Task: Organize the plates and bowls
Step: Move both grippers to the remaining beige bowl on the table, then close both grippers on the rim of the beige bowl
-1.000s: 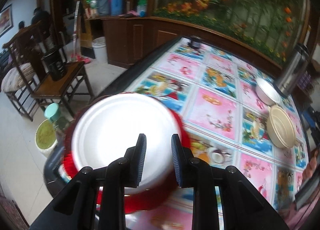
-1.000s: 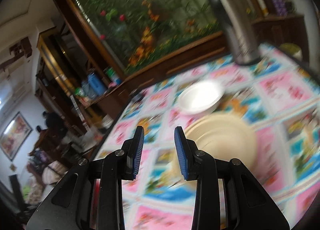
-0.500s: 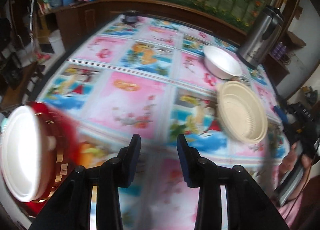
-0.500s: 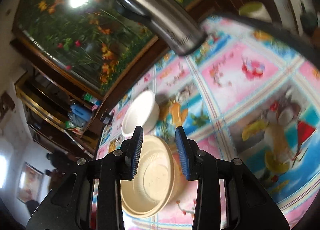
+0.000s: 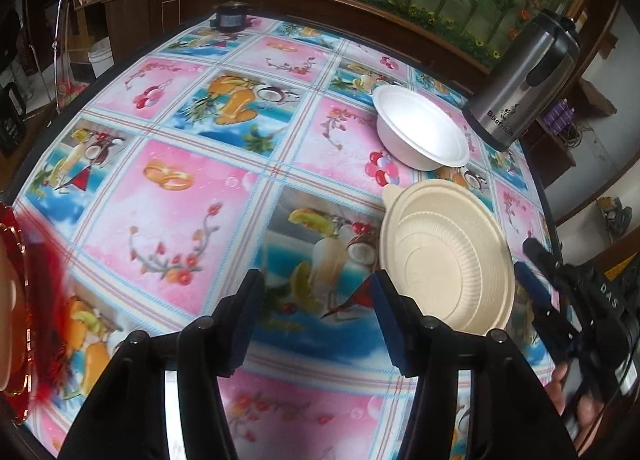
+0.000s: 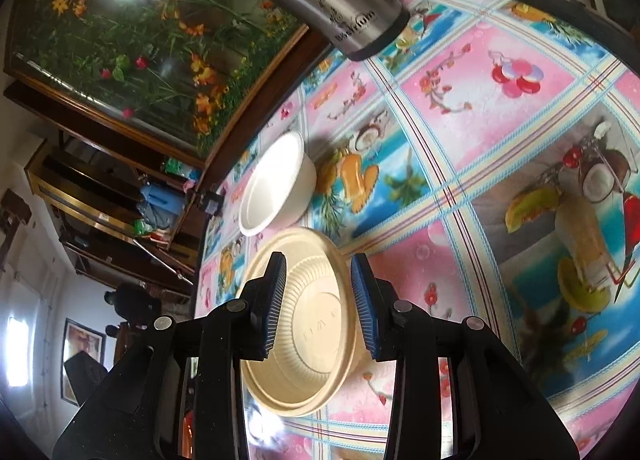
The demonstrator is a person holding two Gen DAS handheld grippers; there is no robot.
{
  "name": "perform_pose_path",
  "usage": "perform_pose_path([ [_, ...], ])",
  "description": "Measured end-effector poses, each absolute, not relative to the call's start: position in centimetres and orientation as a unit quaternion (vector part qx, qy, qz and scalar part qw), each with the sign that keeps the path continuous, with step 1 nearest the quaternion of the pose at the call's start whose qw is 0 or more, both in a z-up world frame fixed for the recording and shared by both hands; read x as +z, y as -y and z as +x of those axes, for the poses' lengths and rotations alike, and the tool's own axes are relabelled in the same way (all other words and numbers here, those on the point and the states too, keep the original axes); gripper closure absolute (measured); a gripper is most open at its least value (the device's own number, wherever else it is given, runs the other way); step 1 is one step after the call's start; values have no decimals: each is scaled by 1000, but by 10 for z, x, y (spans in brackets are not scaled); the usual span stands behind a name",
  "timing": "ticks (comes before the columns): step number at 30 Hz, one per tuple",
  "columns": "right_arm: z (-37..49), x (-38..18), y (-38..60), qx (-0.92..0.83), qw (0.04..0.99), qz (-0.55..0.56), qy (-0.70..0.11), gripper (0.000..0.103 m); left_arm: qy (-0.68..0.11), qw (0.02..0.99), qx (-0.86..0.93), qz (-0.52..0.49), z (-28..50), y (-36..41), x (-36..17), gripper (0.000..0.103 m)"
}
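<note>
A cream ribbed bowl [image 5: 448,256] sits on the flowered tablecloth [image 5: 180,199], with a white foam bowl [image 5: 424,127] just behind it. My left gripper [image 5: 316,300] hovers over the cloth left of the cream bowl; its jaws are opening and nothing is between them. At the far left edge a white plate [image 5: 5,324] lies on a red plate [image 5: 40,300]. My right gripper [image 6: 320,300] hangs partly open over the cream bowl [image 6: 312,324], straddling its rim without pressing on it. It also shows in the left wrist view as the right gripper [image 5: 534,272] beside the bowl's right rim.
A steel thermos [image 5: 524,83] stands at the back right corner, close behind the white bowl [image 6: 276,187]. A small dark object [image 5: 230,17] sits at the table's far edge. A person's hand [image 5: 576,400] holds the right gripper. Cupboards and chairs lie beyond the table.
My left gripper swung right, away from the white plate on the red plate, and its jaws widened. My right gripper rolled and sank toward the cream bowl.
</note>
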State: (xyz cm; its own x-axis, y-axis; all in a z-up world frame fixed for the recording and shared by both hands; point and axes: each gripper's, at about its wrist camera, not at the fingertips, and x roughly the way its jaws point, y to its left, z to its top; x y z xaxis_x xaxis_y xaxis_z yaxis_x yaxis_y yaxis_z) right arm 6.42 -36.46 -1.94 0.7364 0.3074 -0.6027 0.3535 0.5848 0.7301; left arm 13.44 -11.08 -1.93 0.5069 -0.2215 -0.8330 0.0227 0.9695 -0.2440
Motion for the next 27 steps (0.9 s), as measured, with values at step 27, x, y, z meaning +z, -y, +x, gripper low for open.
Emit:
perform_pose_path([
  [27,68,-23,353,-31,809,434,-396,70,-415,898,-114,-95,155,131,-22,30],
])
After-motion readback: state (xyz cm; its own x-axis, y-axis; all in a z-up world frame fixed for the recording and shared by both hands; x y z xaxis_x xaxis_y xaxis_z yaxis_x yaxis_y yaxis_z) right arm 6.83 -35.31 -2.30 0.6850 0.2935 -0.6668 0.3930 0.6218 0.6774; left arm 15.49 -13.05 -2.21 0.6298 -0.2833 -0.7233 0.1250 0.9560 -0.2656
